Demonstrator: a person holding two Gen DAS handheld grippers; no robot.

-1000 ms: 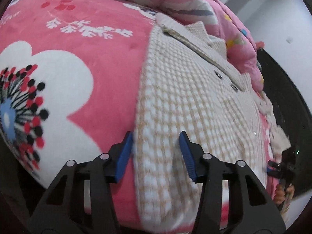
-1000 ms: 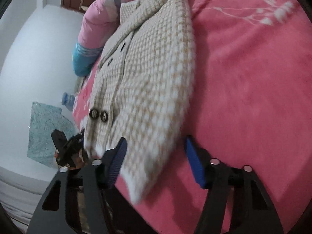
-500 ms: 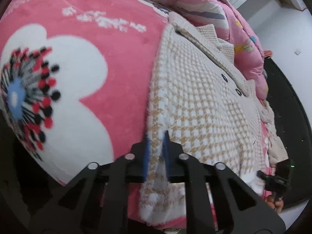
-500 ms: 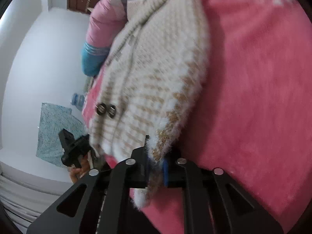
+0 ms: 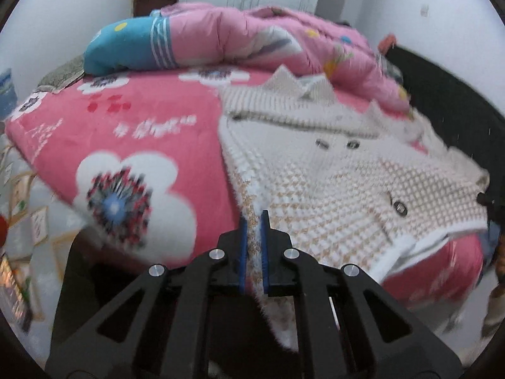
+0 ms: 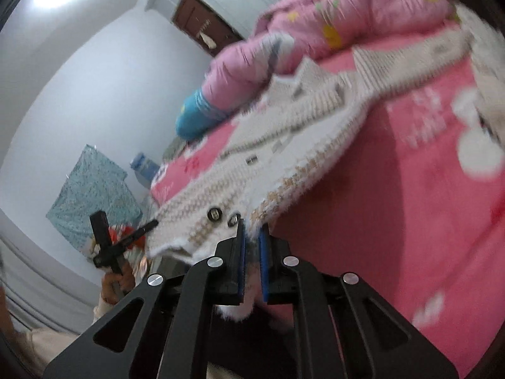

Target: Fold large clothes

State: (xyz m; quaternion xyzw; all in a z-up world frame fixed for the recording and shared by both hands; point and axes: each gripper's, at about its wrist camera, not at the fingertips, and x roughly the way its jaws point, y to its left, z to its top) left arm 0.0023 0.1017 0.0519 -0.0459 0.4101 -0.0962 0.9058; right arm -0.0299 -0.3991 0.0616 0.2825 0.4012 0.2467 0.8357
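A cream and tan houndstooth coat (image 5: 341, 189) with dark buttons lies spread on the pink flowered bed cover (image 5: 135, 132). My left gripper (image 5: 252, 221) is shut on the coat's near hem at its left corner, with fabric pinched between the blue pads. My right gripper (image 6: 252, 230) is shut on the other hem corner of the coat (image 6: 284, 145), beside two buttons. Both corners are lifted off the bed, so the lower part of the coat hangs stretched in the air. The collar end still rests near the pink quilt.
A pink quilt (image 5: 268, 41) and a blue pillow (image 5: 126, 47) are piled at the far end of the bed. A dark headboard (image 5: 448, 110) runs along the right. The other gripper and a hand (image 6: 116, 252) show at the left of the right wrist view.
Both grippers went from open around the coat's hem to shut on it, then rose and pulled back, lifting the hem off the bed. The views now look further across the bed.
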